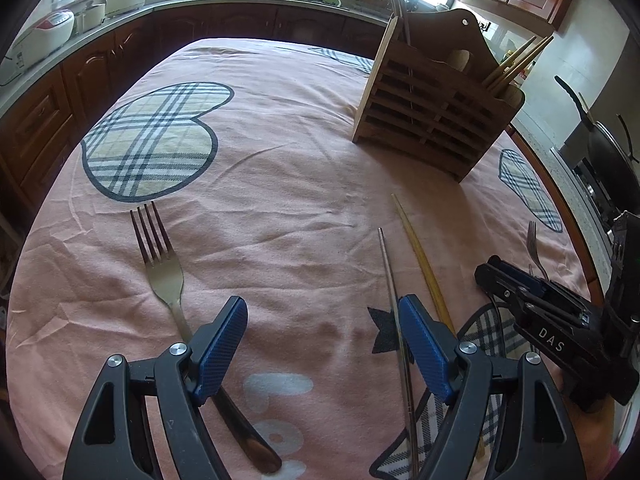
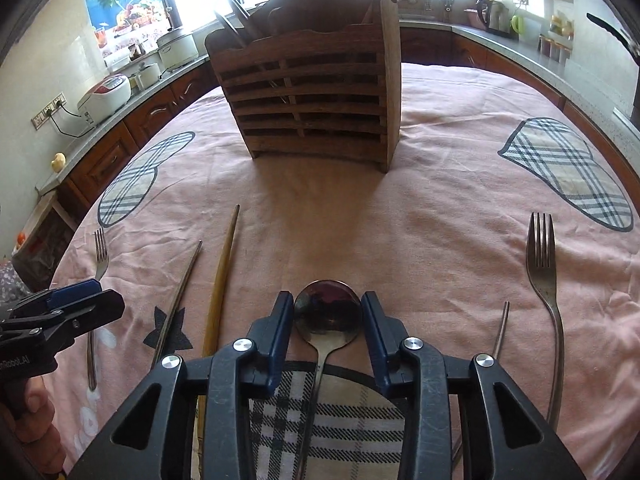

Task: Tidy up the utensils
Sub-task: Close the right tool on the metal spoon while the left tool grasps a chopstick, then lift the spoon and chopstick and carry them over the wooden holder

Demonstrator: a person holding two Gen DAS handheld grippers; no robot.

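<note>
Steel spoon (image 2: 328,316) is the thing to watch right now. Its bowl sits right between the blue pads (image 2: 280,336) of the right gripper (image 2: 329,334), with the pads flanking the bowl's edges. I honestly can't tell if they're pressing on it or just bracketing it, so call the grip undecided. The handle runs back toward the camera, under the gripper body, so the spoon's long axis is pretty much in line with the way the tool points, bowl end toward the wooden caddy (image 2: 312,92). That puts the caddy straight ahead of the spoon, well apart. My guess is the next bit needs a firm pinch, then a lift and a tip-up so the spoon drops in handle first.

The left gripper (image 1: 320,350) has its jaws spread wide and nothing in them. It hovers low over the cloth, with a fork (image 1: 162,276) passing under its left finger and a metal chopstick (image 1: 394,320) plus a wooden chopstick (image 1: 420,264) by its right finger. Another fork (image 2: 544,304) lies on the caddy's right side as the right camera sees it.

Everything lies on a pink tablecloth (image 2: 440,220) with plaid heart patches, a bit wrinkly. It's a kitchen: dark wood cabinets, grey counter with rice cookers, bright windows behind the caddy.
</note>
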